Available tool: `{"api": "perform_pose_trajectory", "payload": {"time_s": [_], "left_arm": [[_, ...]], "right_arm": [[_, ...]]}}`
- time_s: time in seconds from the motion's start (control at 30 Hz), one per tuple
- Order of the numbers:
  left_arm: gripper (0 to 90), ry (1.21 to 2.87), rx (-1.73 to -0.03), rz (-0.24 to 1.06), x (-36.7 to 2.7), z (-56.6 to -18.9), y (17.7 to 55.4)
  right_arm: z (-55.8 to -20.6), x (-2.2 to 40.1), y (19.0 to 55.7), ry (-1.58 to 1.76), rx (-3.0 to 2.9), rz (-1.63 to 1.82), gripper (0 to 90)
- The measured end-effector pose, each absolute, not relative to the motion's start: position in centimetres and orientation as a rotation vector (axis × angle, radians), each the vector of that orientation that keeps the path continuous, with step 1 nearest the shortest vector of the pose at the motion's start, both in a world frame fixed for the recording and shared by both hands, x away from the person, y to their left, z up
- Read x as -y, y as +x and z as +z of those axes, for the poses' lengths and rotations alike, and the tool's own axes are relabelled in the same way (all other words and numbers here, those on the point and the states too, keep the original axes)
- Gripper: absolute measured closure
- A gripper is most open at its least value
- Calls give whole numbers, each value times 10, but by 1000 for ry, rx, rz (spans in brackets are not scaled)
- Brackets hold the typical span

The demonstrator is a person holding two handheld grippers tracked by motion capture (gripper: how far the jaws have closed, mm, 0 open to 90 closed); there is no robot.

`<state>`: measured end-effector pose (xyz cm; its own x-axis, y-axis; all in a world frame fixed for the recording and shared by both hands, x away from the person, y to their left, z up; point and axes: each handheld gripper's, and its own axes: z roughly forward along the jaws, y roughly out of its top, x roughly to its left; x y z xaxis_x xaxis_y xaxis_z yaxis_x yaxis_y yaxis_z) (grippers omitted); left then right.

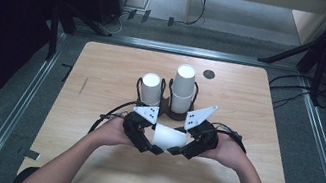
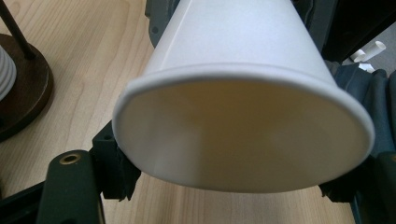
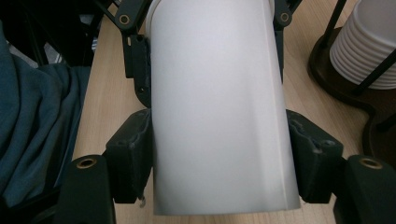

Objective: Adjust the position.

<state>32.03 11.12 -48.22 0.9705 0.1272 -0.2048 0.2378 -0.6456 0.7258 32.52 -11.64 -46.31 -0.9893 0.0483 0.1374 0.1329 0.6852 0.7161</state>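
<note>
White paper cup (image 1: 169, 138) is held sideways above the wooden table (image 1: 103, 71). It is clamped by the right gripper (image 1: 175, 150); the left gripper (image 1: 157, 149) is set around its rim, grip unclear.

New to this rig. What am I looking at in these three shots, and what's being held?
No robot arm here: a person at a wooden table holds a two-fingered hand tool in each hand.

The high view is a fixed camera above the table. The left gripper and right gripper meet in the middle, with a white paper cup lying on its side between them.

The other two pictures come from cameras riding on each gripper, looking along its black fingers. In the left gripper view you face the cup's open mouth, rim near the fingers. In the right gripper view the fingers press both sides of the cup's wall.

Farther back a dark wire rack holds two stacks of upside-down cups.
</note>
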Motion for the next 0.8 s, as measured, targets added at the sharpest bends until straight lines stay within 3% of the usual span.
{"api": "perform_pose_trajectory", "payload": {"time_s": [0.17,0.33,0.8], "left_arm": [[244,2278,-254,-172,-112,-480,321],[244,2281,-283,-163,-117,-478,321],[248,2284,-346,-142,-131,-465,330]], "right_arm": [[-464,115,326,-179,2774,-1175,314],[-464,115,326,-220,2782,-1189,214],[-469,117,329,-267,2821,-1141,202]]}}
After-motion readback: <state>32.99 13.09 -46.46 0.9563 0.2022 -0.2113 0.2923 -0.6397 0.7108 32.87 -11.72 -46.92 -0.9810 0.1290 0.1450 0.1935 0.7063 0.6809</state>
